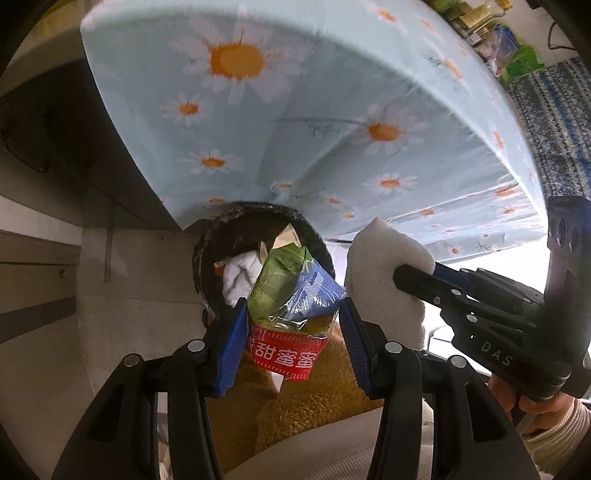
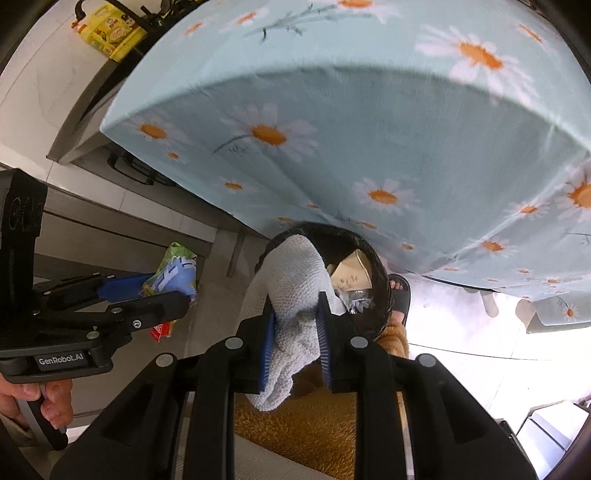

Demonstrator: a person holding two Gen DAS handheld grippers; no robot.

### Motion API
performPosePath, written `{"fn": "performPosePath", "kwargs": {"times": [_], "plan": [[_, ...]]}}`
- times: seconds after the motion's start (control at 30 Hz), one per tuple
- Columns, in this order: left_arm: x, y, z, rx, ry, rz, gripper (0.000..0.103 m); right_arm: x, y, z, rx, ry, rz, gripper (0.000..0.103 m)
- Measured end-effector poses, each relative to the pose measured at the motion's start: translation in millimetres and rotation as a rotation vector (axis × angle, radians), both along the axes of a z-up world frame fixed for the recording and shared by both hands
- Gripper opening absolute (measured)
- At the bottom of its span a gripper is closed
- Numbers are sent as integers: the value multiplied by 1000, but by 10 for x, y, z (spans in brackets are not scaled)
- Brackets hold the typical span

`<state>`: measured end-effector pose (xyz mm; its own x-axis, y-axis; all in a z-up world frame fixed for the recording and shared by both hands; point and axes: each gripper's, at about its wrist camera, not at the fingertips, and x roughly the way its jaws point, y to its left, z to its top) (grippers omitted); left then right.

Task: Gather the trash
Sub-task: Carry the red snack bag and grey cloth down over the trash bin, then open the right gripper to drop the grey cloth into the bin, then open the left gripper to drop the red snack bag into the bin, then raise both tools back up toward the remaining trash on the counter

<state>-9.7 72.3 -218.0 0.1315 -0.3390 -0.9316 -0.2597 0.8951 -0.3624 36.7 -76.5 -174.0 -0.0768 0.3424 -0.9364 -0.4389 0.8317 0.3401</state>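
Observation:
My left gripper is shut on a bunch of wrappers, green, blue and clear, with a red printed packet hanging under them. It hovers over a black bin that holds a white cloth and a tan carton. My right gripper is shut on a white knitted cloth that drapes over the rim of the bin, next to the carton. In the right wrist view the left gripper and its wrappers sit to the left of the bin.
A table draped in light blue daisy cloth overhangs the bin from behind. A sandalled foot stands just right of the bin. The person's fuzzy brown clothing lies below both grippers. A yellow bottle sits far left.

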Motion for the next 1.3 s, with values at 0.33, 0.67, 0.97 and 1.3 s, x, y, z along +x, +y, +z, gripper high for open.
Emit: {"fn": "performPosePath", "kwargs": {"times": [0.33, 0.67, 0.97, 1.3], "plan": [[69, 47, -155, 0, 39, 24, 58, 80, -39, -113, 5, 30, -13, 33], [103, 51, -213, -12, 64, 38, 64, 172, -155, -102, 17, 39, -47, 40], [110, 144, -115, -9, 45, 56, 64, 160, -134, -21, 20, 32, -61, 40], [166, 259, 253, 6, -40, 71, 64, 292, -76, 373, 53, -64, -50, 40]]}}
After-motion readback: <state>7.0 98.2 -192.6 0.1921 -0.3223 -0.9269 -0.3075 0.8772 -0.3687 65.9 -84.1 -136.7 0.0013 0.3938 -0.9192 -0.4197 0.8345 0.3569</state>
